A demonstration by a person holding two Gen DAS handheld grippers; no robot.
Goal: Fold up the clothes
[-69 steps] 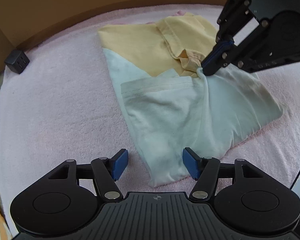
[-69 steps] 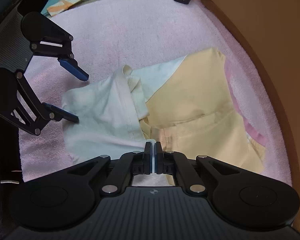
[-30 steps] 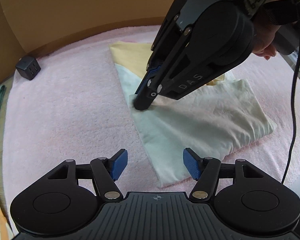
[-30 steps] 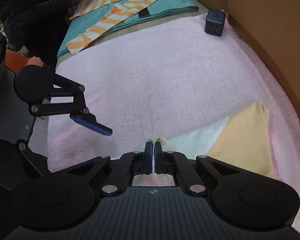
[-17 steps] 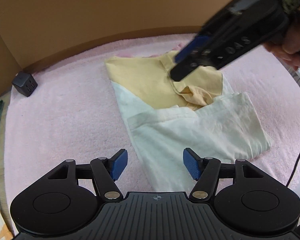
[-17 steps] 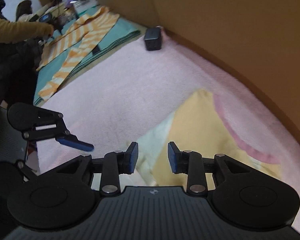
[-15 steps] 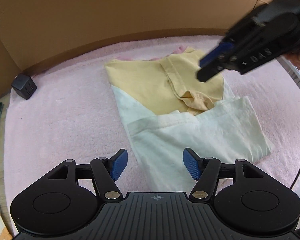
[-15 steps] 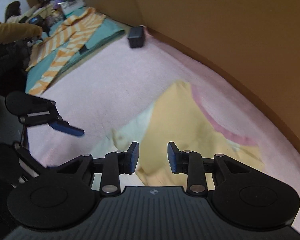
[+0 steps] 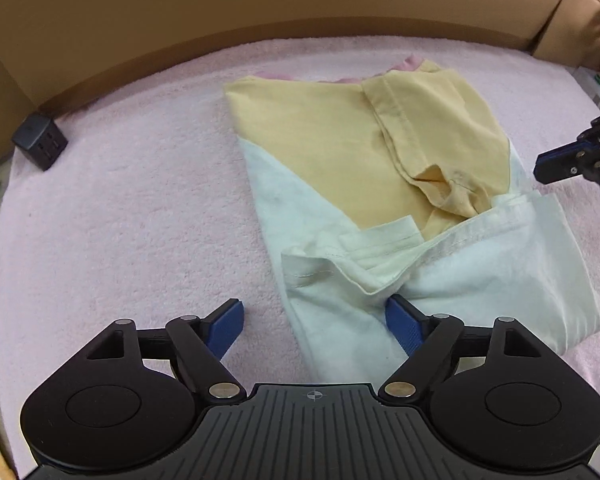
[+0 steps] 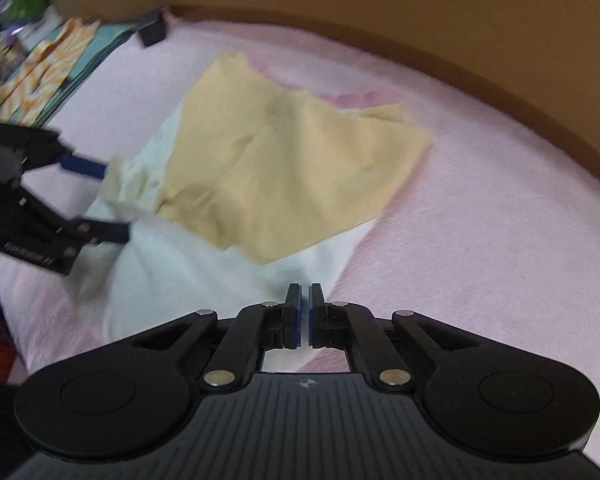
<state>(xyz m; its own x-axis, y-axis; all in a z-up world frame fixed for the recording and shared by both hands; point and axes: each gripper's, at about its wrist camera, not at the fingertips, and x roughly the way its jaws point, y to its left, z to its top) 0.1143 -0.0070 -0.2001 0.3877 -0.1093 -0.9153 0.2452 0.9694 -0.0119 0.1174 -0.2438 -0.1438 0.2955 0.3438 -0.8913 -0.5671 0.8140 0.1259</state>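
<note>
On the pink towel (image 9: 112,208), the left gripper (image 9: 314,316) is held spread around the part-folded shirt (image 9: 360,184) edge; the right gripper (image 10: 304,300) is nearly pressed together, apparently empty. A further fold is judged next, calling for hem pinches.

One yellow-and-white garment (image 9: 384,184) before me; one pink towel (image 9: 120,220); one black charger cube (image 9: 40,147); my two grippers (image 9: 314,322), (image 10: 305,298).

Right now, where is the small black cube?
In the left wrist view the black cube sits at the far left on the pink towel, against the cardboard wall, well left of the folded shirt.
</note>
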